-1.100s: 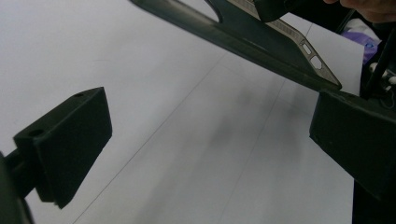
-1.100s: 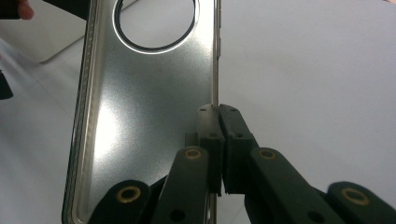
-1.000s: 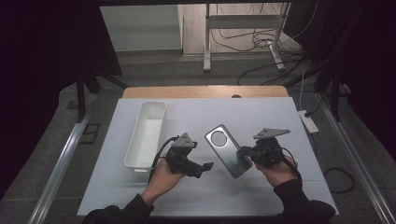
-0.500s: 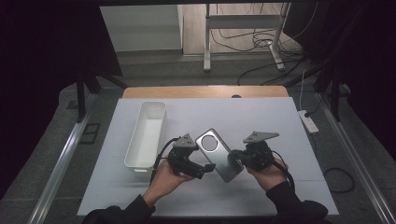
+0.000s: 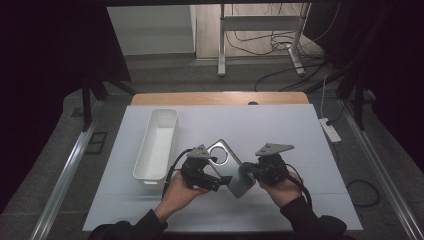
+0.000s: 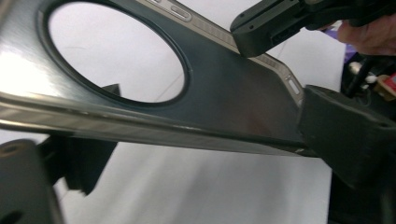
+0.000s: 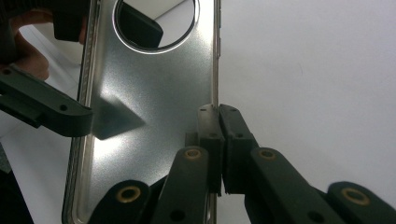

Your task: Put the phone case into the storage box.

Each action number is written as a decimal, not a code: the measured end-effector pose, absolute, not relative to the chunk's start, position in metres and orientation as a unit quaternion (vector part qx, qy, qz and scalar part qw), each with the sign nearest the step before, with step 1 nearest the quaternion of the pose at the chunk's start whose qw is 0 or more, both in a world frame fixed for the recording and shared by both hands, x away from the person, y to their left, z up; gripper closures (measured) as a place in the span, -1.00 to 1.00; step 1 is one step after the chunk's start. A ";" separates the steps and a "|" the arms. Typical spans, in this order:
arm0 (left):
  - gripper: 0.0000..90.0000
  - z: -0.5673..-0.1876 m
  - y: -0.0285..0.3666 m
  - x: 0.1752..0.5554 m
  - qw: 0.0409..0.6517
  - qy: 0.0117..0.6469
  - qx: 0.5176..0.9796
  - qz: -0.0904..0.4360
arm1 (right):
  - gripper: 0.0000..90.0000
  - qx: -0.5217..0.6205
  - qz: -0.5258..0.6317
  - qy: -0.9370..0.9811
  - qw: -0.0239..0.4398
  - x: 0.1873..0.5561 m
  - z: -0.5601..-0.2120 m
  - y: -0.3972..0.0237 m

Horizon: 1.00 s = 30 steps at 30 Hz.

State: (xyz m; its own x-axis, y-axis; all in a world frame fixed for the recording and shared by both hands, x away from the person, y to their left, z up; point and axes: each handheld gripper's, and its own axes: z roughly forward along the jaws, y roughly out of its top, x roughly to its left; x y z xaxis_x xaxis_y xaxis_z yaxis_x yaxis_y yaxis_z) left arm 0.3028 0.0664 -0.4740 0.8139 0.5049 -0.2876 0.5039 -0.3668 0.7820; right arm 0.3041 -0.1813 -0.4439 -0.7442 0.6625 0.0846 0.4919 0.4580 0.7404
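Handover in progress: your right gripper pinches the phone case by one edge above the table, while your left gripper, jaws just closing astride the opposite edge, likely needs firm contact before release.

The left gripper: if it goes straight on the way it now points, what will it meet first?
Most likely the phone case, whose long edge already lies between the jaws of the left gripper. These have just been closing around it. Beyond the case is the right gripper, clamped on the opposite edge, though depth is unclear.
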 end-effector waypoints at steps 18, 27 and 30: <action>0.75 -0.470 0.074 0.305 0.480 0.318 0.814 -0.080 | 0.95 0.323 0.384 0.856 0.121 0.300 -0.450 -0.174; 0.76 -0.467 0.079 0.305 0.471 0.306 0.825 -0.065 | 0.41 0.324 0.418 0.843 0.092 0.303 -0.443 -0.185; 0.76 -0.467 0.079 0.306 0.466 0.299 0.831 -0.060 | -0.05 0.324 0.443 0.833 0.068 0.305 -0.442 -0.192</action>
State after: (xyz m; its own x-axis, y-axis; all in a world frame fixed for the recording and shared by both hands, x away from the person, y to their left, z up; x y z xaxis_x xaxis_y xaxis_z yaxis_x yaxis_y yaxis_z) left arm 0.3056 0.0794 -0.4667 0.8144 0.4404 -0.3780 0.5522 -0.3877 0.7381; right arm 0.3049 -0.1915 -0.4420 -0.7808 0.6003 0.1734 0.4798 0.3982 0.7818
